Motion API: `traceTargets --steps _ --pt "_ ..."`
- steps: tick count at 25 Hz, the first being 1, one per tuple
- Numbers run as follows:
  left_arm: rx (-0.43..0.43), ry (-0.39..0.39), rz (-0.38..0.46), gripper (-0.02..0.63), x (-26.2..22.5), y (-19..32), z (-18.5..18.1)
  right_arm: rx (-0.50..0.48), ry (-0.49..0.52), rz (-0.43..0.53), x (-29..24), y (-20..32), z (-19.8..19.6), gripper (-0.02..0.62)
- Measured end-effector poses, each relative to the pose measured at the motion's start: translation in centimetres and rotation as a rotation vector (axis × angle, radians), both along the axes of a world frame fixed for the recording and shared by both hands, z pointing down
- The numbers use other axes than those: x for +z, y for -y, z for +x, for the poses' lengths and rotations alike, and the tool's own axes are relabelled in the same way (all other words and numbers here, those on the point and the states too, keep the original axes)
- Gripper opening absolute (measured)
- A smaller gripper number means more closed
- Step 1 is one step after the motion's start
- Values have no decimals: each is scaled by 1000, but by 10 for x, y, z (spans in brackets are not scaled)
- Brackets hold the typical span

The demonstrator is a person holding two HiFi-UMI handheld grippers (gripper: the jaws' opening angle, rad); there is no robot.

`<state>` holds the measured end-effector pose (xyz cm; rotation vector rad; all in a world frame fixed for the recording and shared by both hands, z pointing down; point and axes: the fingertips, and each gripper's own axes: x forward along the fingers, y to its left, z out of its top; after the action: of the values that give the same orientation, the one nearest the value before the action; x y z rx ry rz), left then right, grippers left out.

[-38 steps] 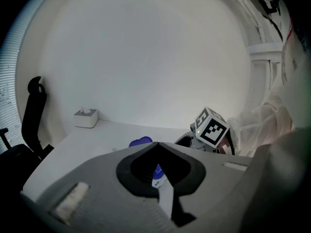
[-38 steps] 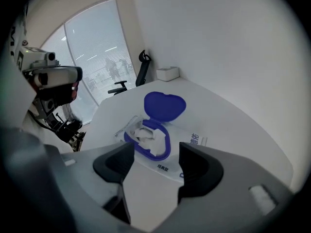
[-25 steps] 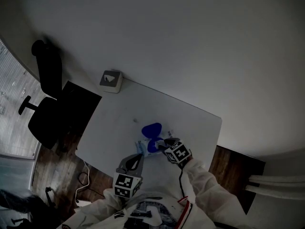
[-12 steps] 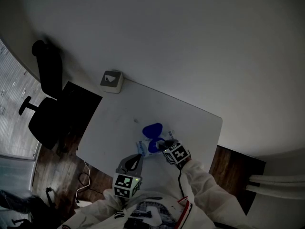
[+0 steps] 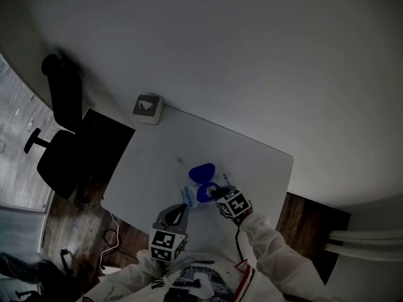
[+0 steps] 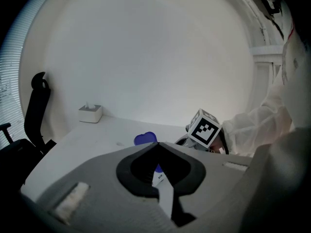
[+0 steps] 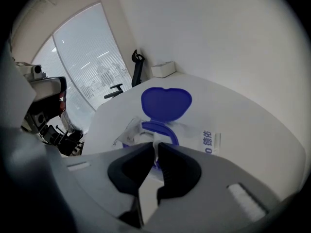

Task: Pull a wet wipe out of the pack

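Closing over the last second: jaws of right gripper (image 7: 156,148), now nearly together with a white tip pinched between the pads. Otherwise no shift against the earlier head views; hands and pack in the same places.

**Item: wet wipe** (image 7: 155,140). Narrow white peak standing out of the opening, held by the right gripper. Judged thin, soft, damp and limp, so likely to stretch or tear if snatched and to drag the next sheet up with it. Best grip judged low on the raised peak, close to the opening.

**Item: pack** (image 5: 191,195). Lower centre of the head view, flat on the table (image 5: 151,162), between the two grippers. In the right gripper view, just beyond the jaw tips, centre frame. Glossy white film with blue print, crinkled at the end seam. Probably light enough to lift with the pull, so pressing down on the flat film beside the opening is advised.

**Item: lid** (image 7: 166,102). Blue rounded flap, rigid-looking plastic, hinged back and standing open above a blue oval ring.

**Item: left gripper** (image 6: 156,144). Grey moulded jaws, tips together, nothing between. Lower centre-left of the head view, near the pack but not touching it.

**Item: table.** White, smooth, matt.

**Item: tissue box** (image 5: 147,107). Small, pale and square, at the upper left corner of the table in the head view.
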<state>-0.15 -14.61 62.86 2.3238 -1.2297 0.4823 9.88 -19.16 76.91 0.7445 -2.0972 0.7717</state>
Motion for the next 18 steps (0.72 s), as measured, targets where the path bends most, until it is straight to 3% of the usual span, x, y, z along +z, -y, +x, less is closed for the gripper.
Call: traceTargets --steps 18 --pt "41 -27 13 5 -1 1 -6 112 8 74 -27 -1 2 14"
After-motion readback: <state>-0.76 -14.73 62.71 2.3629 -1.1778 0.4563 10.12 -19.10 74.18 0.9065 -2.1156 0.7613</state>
